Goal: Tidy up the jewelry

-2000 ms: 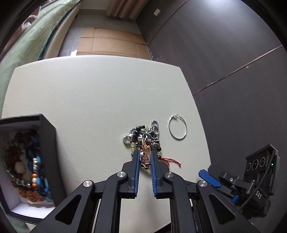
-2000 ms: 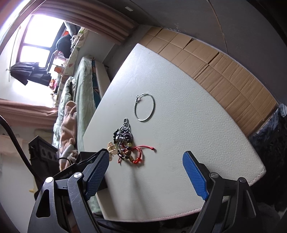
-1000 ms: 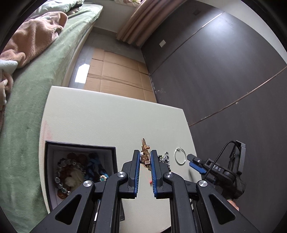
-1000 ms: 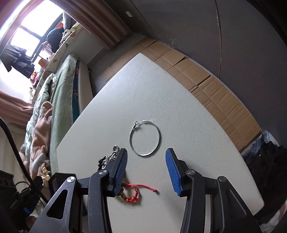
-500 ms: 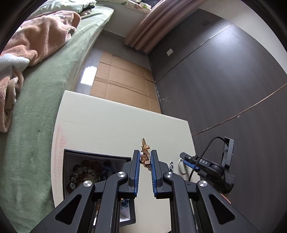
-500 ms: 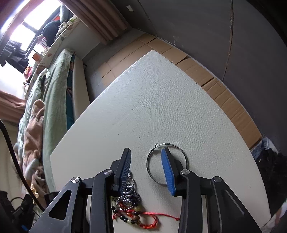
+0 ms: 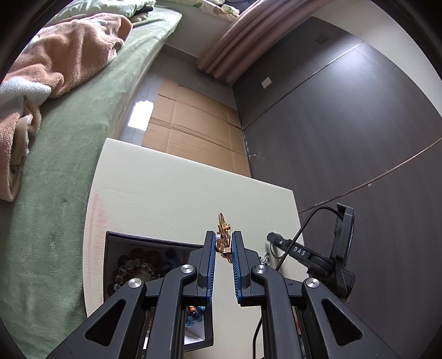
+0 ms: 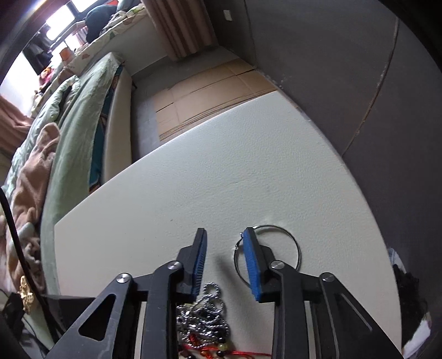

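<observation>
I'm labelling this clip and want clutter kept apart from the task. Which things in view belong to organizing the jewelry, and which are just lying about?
Part of the job:
- gold pendant, pinched in the left gripper
- black jewelry box
- silver hoop, at the closing right gripper
- tangled chains and beads

Lying about:
- pink towel on the green bed
- cardboard on the floor

Dark wall panels [image 7: 345, 124], cardboard-covered floor [image 7: 193, 124], green bed [image 7: 69, 165] — pinkish curtain [image 7: 234, 47], bright window [image 8: 59, 24].

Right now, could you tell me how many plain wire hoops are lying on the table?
1: the silver hoop lies on the white table, around the right gripper's right finger. Others may hide in the tangled pile.
</observation>
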The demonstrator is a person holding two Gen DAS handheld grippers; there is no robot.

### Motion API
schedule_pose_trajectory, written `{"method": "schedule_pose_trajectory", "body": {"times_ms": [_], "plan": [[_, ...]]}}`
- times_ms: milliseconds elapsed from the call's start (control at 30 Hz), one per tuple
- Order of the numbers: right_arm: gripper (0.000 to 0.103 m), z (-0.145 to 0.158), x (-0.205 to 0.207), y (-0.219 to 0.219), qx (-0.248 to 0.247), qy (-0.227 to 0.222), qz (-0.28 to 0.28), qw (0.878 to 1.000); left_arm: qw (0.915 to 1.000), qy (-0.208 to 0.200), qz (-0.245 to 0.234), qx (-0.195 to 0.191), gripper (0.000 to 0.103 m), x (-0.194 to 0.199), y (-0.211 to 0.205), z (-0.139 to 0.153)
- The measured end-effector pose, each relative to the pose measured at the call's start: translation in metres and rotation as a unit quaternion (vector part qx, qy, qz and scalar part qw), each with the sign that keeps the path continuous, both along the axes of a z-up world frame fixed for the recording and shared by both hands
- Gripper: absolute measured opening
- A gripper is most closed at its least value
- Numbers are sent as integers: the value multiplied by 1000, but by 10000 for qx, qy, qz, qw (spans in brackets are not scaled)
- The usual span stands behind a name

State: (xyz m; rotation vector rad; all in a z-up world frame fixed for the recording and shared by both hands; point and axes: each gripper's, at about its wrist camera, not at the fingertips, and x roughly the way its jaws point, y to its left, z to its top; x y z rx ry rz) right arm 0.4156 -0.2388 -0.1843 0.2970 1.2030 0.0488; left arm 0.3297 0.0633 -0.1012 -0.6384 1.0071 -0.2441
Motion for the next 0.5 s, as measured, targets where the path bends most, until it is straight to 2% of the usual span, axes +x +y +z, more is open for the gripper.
{"method": "schedule_pose_trajectory", "body": {"times_ms": [200,500], "plan": [[21,-1,-17,4,196,169,270,9993,10000,5,-1,-34,12,0,2,-1],[24,-1,-24,-15,277,283,20,9992,10000,-13,-31,-80,12,1,2,0]]}}
